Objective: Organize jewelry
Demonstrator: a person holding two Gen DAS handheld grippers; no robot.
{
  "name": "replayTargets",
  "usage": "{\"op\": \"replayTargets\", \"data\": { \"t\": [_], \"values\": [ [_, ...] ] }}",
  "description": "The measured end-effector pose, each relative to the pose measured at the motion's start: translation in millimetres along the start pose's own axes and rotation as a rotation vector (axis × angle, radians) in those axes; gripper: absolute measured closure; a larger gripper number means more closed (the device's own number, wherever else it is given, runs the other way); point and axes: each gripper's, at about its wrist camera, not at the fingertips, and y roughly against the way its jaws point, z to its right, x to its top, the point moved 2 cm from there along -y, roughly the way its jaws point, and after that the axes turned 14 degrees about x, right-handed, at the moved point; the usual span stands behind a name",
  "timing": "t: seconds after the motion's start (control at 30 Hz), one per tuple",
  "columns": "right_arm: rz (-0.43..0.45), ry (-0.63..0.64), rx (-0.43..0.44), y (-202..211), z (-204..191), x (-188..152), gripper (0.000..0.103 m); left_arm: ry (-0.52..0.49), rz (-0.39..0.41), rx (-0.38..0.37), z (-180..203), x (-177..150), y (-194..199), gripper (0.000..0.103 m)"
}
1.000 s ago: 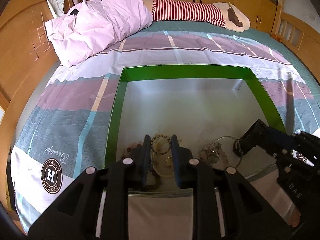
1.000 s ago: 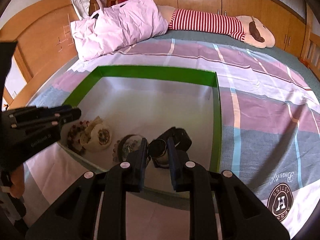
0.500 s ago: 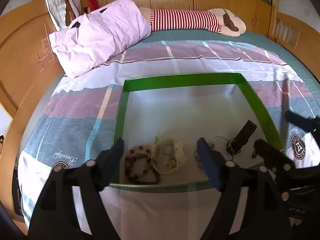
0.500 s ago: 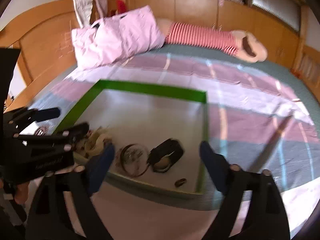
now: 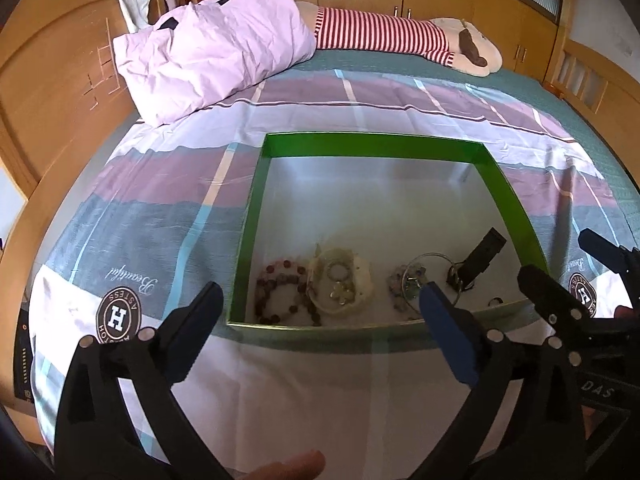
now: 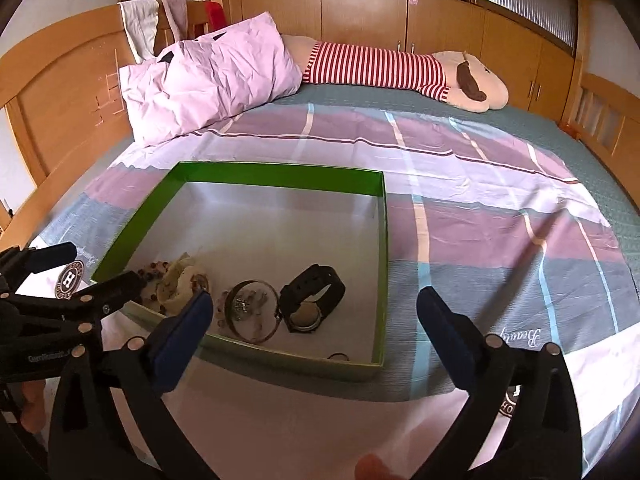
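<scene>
Both grippers have spread apart and lifted back from the jewelry they were pinching a second ago. The left gripper [image 5: 318, 312] has its jaws opening wide, nothing between them; the right gripper [image 6: 310, 312] is likewise still opening and released, holding nothing.

All the jewelry lies along the near wall of a shallow green box [image 5: 372, 146] on a striped bedspread [image 6: 500, 216]. From left to right in the left wrist view: a dark beaded bracelet [image 5: 282, 294], a cream pouch [image 5: 340, 284] holding small rings and a flower charm, a thin metal bangle [image 5: 430, 276] over a pale bead cluster, and a black watch [image 5: 478, 262] standing on edge.

The right wrist view shows the watch [image 6: 314, 300] more fully (its round face tilted toward the camera, just beside the bangle [image 6: 251, 312]), and a small ring [image 6: 338, 357] against the near wall. It hides most of the beaded bracelet behind the left gripper's fingers [image 6: 120, 284]. The left wrist view shows the right gripper's fingers [image 5: 548, 296] over the box's near right corner.

More than half of the box floor, toward its far wall, is bare. The bedspread is open on both sides, with a pink pillow [image 6: 208, 80] and a striped plush toy [image 6: 392, 66] far back.
</scene>
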Motion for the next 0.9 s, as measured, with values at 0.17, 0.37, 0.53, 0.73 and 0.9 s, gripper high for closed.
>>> {"op": "replayTargets", "data": {
  "t": [0.17, 0.37, 0.53, 0.73, 0.9],
  "values": [
    [-0.011, 0.027, -0.016, -1.4, -4.8, -0.6, 0.001, 0.013, 0.009, 0.007, -7.0, 3.4, 2.0, 0.002],
    [-0.02, 0.032, -0.008, -2.5, -9.9, -2.1, 0.001, 0.015, -0.004, 0.013, -8.3, 4.0, 0.0, 0.002],
    [-0.018, 0.035, -0.012, -0.7, -9.8, -1.7, 0.001, 0.016, -0.008, 0.008, -7.5, 3.9, -0.8, 0.002],
    [-0.014, 0.027, -0.012, 0.6, -8.1, -0.6, 0.001, -0.003, -0.006, 0.01, -4.4, 3.3, -1.3, 0.002],
    [-0.014, 0.027, -0.01, 0.6, -8.2, -0.7, 0.001, -0.001, -0.007, 0.01, -4.1, 2.7, -1.4, 0.002]
  ]
}}
